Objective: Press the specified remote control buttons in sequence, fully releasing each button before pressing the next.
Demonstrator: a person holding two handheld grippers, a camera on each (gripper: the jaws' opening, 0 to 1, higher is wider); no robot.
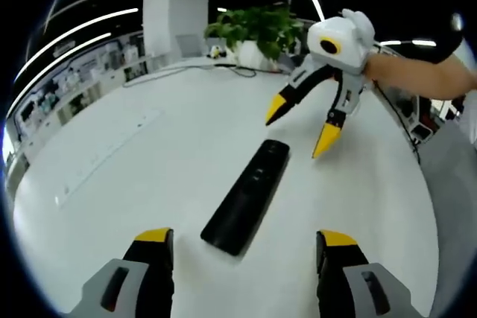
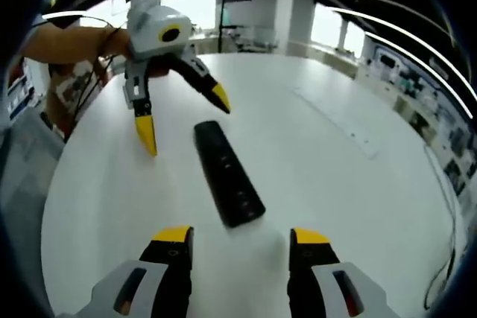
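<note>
Two grippers, left (image 1: 244, 237) and right (image 2: 238, 236), hang spread wide over the table (image 1: 149, 161), neither touching the remote (image 1: 246, 197), which lies flat between them at each view's 12 o'clock. No press looks under way; the whole sequence seems left to do

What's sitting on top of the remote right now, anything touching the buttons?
Nothing rests on the remote; its buttons lie uncovered. Both grippers, left and right, hang open and apart from it. Its underside against the table is hidden.
</note>
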